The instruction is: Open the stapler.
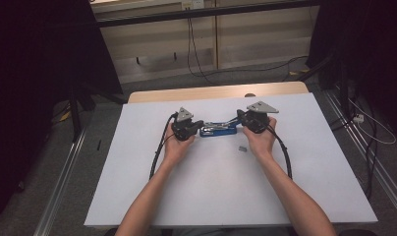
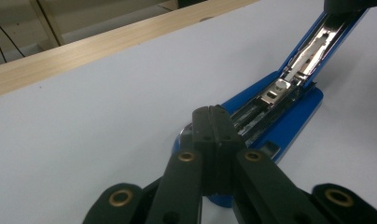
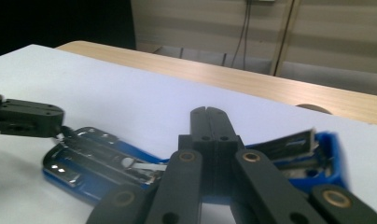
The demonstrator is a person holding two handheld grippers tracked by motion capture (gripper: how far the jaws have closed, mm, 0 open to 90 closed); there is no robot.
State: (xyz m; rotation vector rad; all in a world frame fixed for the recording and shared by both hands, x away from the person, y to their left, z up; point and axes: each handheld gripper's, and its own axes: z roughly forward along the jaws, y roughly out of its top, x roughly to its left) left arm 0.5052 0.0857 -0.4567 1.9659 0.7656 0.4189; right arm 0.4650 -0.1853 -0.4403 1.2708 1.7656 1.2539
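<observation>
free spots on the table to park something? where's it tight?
Bare white table right of the right forearm and left of the left one, plus the strip behind the grippers up to the wooden edge. Crowded mid-table: open blue stapler between both grippers, small grey piece beside it.

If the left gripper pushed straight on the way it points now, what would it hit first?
Most likely the blue stapler: the left gripper, jaws shut, already sits over its near end, and the opened body stretches straight ahead toward the right gripper. Whether it already touches is unclear.
</observation>
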